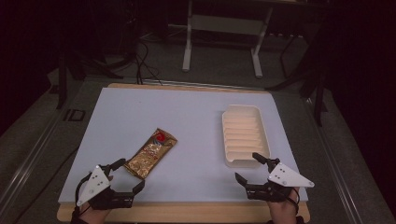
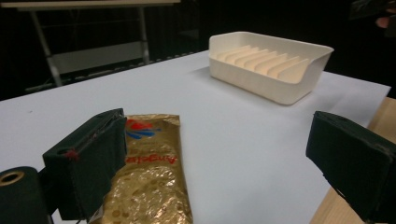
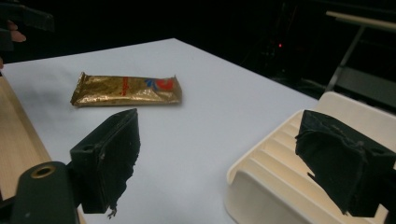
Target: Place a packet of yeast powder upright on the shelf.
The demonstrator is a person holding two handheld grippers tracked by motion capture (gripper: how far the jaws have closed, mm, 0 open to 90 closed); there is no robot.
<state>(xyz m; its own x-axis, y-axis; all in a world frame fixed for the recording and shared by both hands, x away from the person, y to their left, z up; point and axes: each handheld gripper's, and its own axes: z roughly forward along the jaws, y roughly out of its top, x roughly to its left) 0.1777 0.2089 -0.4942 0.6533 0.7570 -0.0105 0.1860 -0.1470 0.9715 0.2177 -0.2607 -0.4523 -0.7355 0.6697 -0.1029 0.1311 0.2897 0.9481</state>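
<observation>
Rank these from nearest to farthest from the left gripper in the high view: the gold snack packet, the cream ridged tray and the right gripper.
1. The gold snack packet, just ahead of the open left gripper, toward the table's middle.
2. The right gripper, open, across the near edge on the right.
3. The cream ridged tray, right side, mostly beyond that gripper, though its near end sits close beside it.

One flat, gold foil snack packet with a red and blue mark (image 1: 152,153) lay on the single pale blue rectangular table top (image 1: 187,116). One cream plastic ribbed tray (image 1: 244,135) sat to the right of that packet, well apart from it. Two hand-held black two-jaw grippers were near the packet's side of the table: the left gripper (image 1: 127,173) just beside the packet, the right gripper (image 1: 249,168) near the tray's near end. Each carried one grey three-cornered plate.
</observation>
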